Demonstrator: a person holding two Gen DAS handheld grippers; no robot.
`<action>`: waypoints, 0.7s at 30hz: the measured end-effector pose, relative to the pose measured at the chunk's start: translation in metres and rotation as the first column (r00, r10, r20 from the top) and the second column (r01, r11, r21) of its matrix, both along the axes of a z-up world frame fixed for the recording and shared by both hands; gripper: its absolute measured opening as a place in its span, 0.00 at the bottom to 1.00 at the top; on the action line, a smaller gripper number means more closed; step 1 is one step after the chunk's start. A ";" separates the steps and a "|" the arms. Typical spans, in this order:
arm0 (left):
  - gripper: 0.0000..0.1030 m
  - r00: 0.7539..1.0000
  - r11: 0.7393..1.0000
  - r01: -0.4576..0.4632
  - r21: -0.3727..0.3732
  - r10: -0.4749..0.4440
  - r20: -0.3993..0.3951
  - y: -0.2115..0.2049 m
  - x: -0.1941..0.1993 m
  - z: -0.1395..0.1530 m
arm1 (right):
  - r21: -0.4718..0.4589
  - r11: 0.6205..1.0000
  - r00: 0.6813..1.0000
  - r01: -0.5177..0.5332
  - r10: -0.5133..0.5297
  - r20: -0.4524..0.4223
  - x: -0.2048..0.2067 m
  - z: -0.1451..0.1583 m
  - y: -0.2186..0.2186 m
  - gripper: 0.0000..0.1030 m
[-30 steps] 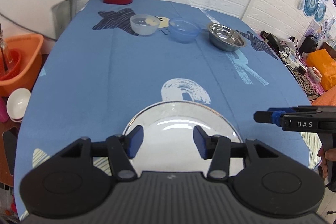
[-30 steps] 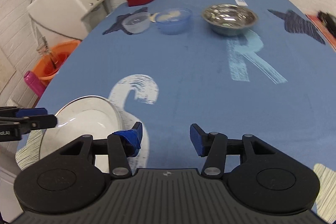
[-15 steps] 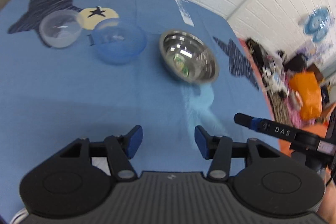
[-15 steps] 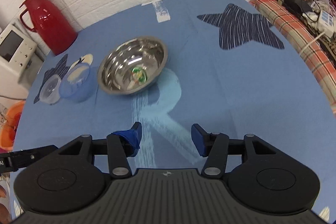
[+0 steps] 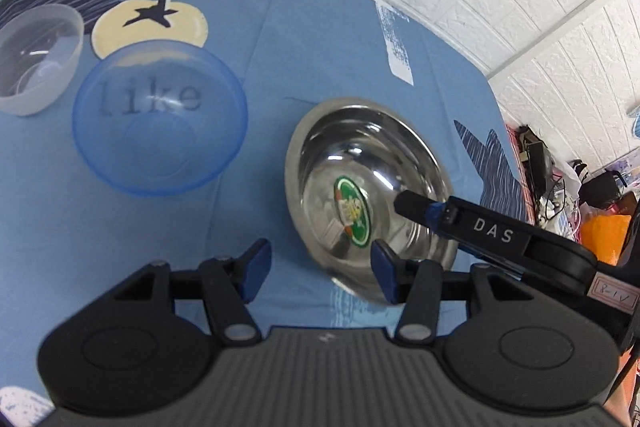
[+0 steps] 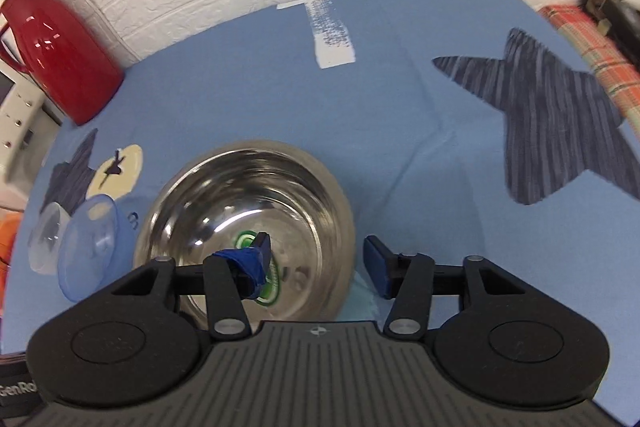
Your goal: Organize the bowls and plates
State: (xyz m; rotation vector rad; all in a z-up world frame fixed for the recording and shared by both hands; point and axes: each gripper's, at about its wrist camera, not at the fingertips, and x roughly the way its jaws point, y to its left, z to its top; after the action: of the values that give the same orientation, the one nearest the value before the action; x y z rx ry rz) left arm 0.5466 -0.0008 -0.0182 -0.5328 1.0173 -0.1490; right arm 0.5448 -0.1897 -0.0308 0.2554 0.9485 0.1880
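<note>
1. Right claw (image 6: 316, 263) stood wide and empty, straddling the right-hand rim of the stainless steel bowl (image 6: 248, 211): left finger over the bowl's inside, above the green sticker (image 6: 244, 239), right finger outside the wall over the blue worktop (image 6: 400, 131).
2. Seen from the left wrist view, reached in over the same bowl (image 5: 360, 183) from the right, finger tip above the inner wall.
3. Left claw (image 5: 318, 273) also stood wide, holding nothing, just short of the bowl's near rim, right finger at the rim, left finger over bare cloth.
4. Judged the right claw nearer to a grip: rim already between its fingers; closing looked like the next move.
5. Round bowl, so no long axis to match; only the rim mattered.
6. Further out to the left: blue plastic bowl (image 5: 160, 119), then clear plastic bowl (image 5: 36, 59), side by side, apart from the steel one.
7. Red thermos jug (image 6: 60, 55) at the far edge.
</note>
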 end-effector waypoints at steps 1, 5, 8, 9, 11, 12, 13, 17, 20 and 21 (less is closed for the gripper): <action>0.45 1.000 1.000 0.005 0.008 -0.005 0.005 -0.001 0.002 -0.002 | 0.021 1.000 1.000 -0.009 0.009 0.006 0.000 -0.002 0.000 0.32; 0.16 1.000 0.999 0.011 0.044 -0.011 -0.015 -0.001 0.011 -0.010 | -0.002 0.999 0.999 -0.032 0.032 0.028 -0.001 -0.008 0.003 0.17; 0.14 1.000 0.998 0.021 0.066 -0.020 -0.001 0.000 0.012 -0.008 | 0.003 0.999 0.999 -0.041 0.041 0.021 -0.004 -0.011 0.002 0.14; 0.12 1.000 0.997 0.026 0.070 -0.027 0.006 0.000 0.010 -0.006 | -0.003 0.999 0.998 -0.053 0.053 0.019 -0.007 -0.011 0.003 0.14; 0.12 0.999 0.996 0.043 0.084 -0.044 0.014 0.001 0.003 -0.001 | -0.006 0.998 0.998 -0.063 0.063 0.016 -0.016 -0.009 0.003 0.15; 0.12 0.998 0.994 0.056 0.093 -0.058 0.021 0.000 -0.002 0.001 | -0.001 0.998 0.998 -0.066 0.066 0.018 -0.021 -0.007 0.003 0.15; 0.12 0.997 0.993 0.070 0.099 -0.073 0.029 0.000 -0.008 0.004 | 0.000 0.998 0.997 -0.070 0.070 0.023 -0.028 -0.005 0.003 0.15; 0.12 0.993 0.988 0.109 0.109 -0.114 0.032 0.001 -0.048 0.017 | -0.003 0.996 0.995 -0.094 0.094 0.024 -0.068 0.004 0.006 0.17; 0.11 0.987 0.980 0.152 0.126 -0.157 0.030 -0.003 -0.090 0.023 | -0.029 0.993 0.993 -0.117 0.118 0.016 -0.114 0.008 0.011 0.21; 0.11 0.985 0.978 0.167 0.129 -0.171 0.025 -0.004 -0.103 0.024 | -0.044 0.991 0.992 -0.124 0.125 0.011 -0.132 0.009 0.012 0.21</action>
State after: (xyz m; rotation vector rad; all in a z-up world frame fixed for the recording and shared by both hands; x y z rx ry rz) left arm 0.4432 -0.0046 0.0057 -0.3267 1.0288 -0.2427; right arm 0.4129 -0.1777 -0.0213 0.1551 0.9545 0.2836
